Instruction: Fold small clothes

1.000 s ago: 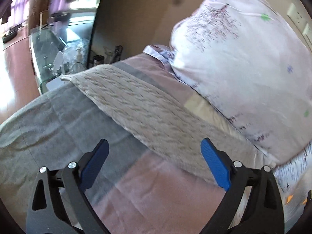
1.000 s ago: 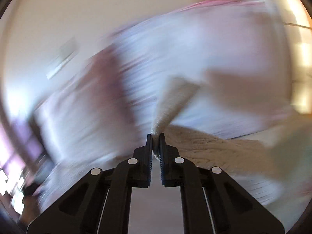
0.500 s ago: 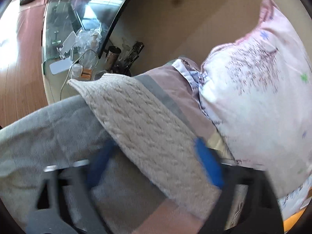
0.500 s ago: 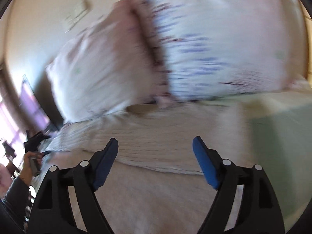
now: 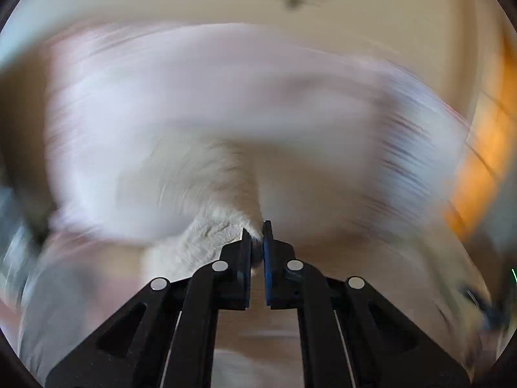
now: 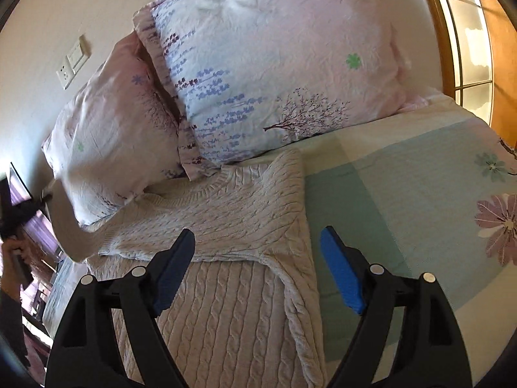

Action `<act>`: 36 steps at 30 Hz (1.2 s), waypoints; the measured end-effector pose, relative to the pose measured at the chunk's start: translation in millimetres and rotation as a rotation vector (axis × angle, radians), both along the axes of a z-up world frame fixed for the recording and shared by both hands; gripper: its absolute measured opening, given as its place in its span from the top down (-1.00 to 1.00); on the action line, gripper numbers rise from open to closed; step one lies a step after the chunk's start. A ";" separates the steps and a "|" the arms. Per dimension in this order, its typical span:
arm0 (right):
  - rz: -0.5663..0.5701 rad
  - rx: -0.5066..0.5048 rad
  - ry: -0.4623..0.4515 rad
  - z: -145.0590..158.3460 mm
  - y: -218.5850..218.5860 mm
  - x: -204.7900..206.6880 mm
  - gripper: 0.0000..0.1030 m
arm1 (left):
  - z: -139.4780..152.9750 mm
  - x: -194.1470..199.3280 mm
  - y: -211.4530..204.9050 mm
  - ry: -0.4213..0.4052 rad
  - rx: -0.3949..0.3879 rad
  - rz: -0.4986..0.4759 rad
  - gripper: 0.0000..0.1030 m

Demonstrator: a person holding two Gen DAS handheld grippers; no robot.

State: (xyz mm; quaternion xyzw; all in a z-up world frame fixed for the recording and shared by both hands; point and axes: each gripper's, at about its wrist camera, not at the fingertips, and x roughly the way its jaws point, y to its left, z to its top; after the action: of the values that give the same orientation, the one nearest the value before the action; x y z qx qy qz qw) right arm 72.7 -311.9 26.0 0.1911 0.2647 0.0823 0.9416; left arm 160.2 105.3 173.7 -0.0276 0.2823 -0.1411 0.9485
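- We see the left tongs (image 5: 257,237) pressed together on a pinch of cream knit, the sweater (image 5: 206,239), which bunches up just ahead of the tips.
- Everything past that pinch in the left wrist view is smeared by motion; we can make out only pale pink and white shapes and an orange patch at the right edge.
- Our right tongs (image 6: 257,266) stand wide apart, holding nothing, with blue pads (image 6: 341,273) hovering above the sweater (image 6: 226,226).
- The sweater lies on the bed (image 6: 404,194), toward its head end, with one sleeve folded across the body so that its cuff end points at the pillows.
- Its cable-knit body runs down between the right tongs toward the bottom of that view.
- Two floral pillows (image 6: 274,64) lean at the head of the bed; the sweater's upper edge is touching them or nearly so.
- To the right of the sweater the sheet shows pale green blocks and a printed flower (image 6: 501,226).
- At the left edge of the right wrist view, a blurred strip of cream cloth rises off the bed beside a hand (image 6: 11,252).
- On the wall above the pillows sits a switch plate (image 6: 72,61).
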 end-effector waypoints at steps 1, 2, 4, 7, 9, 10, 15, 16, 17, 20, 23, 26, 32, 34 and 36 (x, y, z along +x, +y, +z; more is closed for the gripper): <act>0.004 -0.002 0.005 -2.0 1.8 0.0 -0.58 | -3.9 -7.3 -44.1 0.006 0.004 -0.117 0.64; 0.006 -0.006 0.013 -4.5 3.3 -0.2 -0.58 | -13.8 -14.1 -86.1 0.037 0.012 -0.233 0.21; 0.004 0.005 0.045 -9.7 1.8 -5.0 -0.58 | -35.4 -23.3 -129.1 0.101 0.056 -0.334 0.01; 0.004 0.031 0.066 -16.5 -5.9 -28.0 -0.58 | -65.8 -38.2 -127.2 0.170 0.113 -0.321 -0.03; 0.001 0.045 0.097 -25.9 -14.1 -50.3 -0.58 | -79.3 -46.9 -85.9 0.216 0.079 -0.215 -0.23; 0.004 0.059 0.111 -30.3 -16.1 -57.7 -0.58 | -85.3 -49.3 -62.6 0.240 0.058 -0.162 -0.26; 0.086 0.210 0.235 -62.7 -23.4 -97.6 -0.29 | -123.8 -101.9 38.6 0.387 -0.033 0.049 -0.31; 0.107 0.235 0.253 -67.7 -21.6 -102.6 -0.17 | -129.1 -111.3 51.4 0.412 -0.057 0.060 -0.31; 0.124 0.259 0.251 -70.7 -19.0 -111.1 -0.11 | -136.8 -121.2 59.7 0.433 -0.083 0.067 -0.31; 0.188 0.317 0.287 -78.2 -9.8 -127.4 0.23 | -149.5 -158.4 71.4 0.445 -0.174 0.055 -0.24; 0.267 0.420 0.334 -93.3 -1.0 -144.0 0.67 | -155.1 -187.2 70.5 0.474 -0.271 -0.013 0.15; 0.311 0.474 0.360 -104.0 8.6 -157.3 0.78 | -158.3 -208.0 61.6 0.479 -0.306 -0.049 0.24; 0.335 0.517 0.320 -97.6 14.6 -156.0 0.87 | -162.8 -208.3 33.8 0.530 -0.329 -0.099 0.79; 0.346 0.528 0.280 -86.7 13.0 -150.3 0.87 | -162.9 -205.6 26.6 0.537 -0.323 -0.121 0.85; 0.351 0.541 0.199 -63.3 8.6 -137.5 0.87 | -151.8 -195.5 27.4 0.505 -0.345 -0.158 0.87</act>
State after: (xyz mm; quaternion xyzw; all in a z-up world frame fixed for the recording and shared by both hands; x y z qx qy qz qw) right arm -64.7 -303.4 -37.2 0.3926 0.3527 0.2916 0.7978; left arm -35.3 132.7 21.9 -0.2004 0.4821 -0.2490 0.8157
